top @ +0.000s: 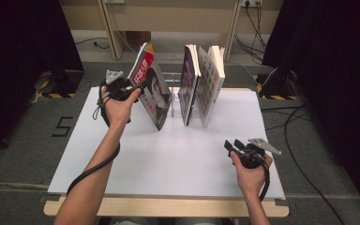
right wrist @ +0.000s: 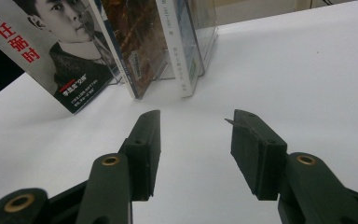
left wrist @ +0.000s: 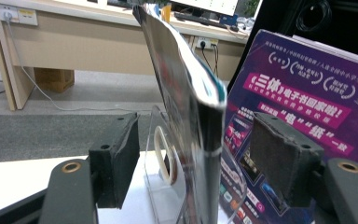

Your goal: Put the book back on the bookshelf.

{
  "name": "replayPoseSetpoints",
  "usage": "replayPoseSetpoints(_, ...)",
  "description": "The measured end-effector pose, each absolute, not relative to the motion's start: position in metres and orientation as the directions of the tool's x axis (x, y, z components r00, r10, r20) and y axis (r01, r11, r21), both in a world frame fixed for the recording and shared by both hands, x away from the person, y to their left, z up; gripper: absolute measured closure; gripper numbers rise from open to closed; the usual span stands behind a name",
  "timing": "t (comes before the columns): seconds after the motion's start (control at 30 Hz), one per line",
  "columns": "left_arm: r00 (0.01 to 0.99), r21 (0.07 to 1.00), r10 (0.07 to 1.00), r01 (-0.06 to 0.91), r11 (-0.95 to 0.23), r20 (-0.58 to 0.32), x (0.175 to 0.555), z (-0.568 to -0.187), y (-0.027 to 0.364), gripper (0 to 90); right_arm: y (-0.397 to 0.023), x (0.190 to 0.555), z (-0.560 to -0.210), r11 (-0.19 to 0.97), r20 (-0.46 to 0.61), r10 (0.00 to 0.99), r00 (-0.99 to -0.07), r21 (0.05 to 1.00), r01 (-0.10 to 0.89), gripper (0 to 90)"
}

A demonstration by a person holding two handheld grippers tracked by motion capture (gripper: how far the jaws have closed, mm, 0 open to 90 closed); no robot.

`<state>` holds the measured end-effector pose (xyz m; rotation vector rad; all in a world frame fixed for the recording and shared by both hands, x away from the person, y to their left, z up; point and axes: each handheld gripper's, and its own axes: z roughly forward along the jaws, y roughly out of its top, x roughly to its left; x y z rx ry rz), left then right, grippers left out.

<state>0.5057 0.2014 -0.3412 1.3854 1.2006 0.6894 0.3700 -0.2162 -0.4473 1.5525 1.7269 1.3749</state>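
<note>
One magazine [top: 151, 89] leans at 11 o'clock on the table [top: 178, 154], its long side tipped up between the spread jaws of the left gripper [top: 138, 86], pads not pressing, while the right gripper [top: 234, 145] waits spread and empty at 4 o'clock.

The magazine [left wrist: 186, 116] is being seen edge-on in the left gripper view, so its cover is being hidden and its print blurred; its lower edge is being cut off by the bottom of the frame. The purple book [left wrist: 293, 107] behind it is being partly covered by the magazine and by a jaw pad. In the high view, the left gripper [top: 138, 86] is being largely masked by the left hand [top: 117, 105]. The titles on the upright books [top: 201, 84] are being rendered too small to read.
</note>
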Motion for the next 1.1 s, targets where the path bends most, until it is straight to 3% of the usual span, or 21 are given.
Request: replayPoseSetpoints(1.1,0.357,0.952,0.917,0.296,0.071,-0.179,0.468,-0.344,0.216,31.8,-0.214,0.368,-0.443,-0.117,0.272,0.923,-0.273,0.872,0.475,53.3)
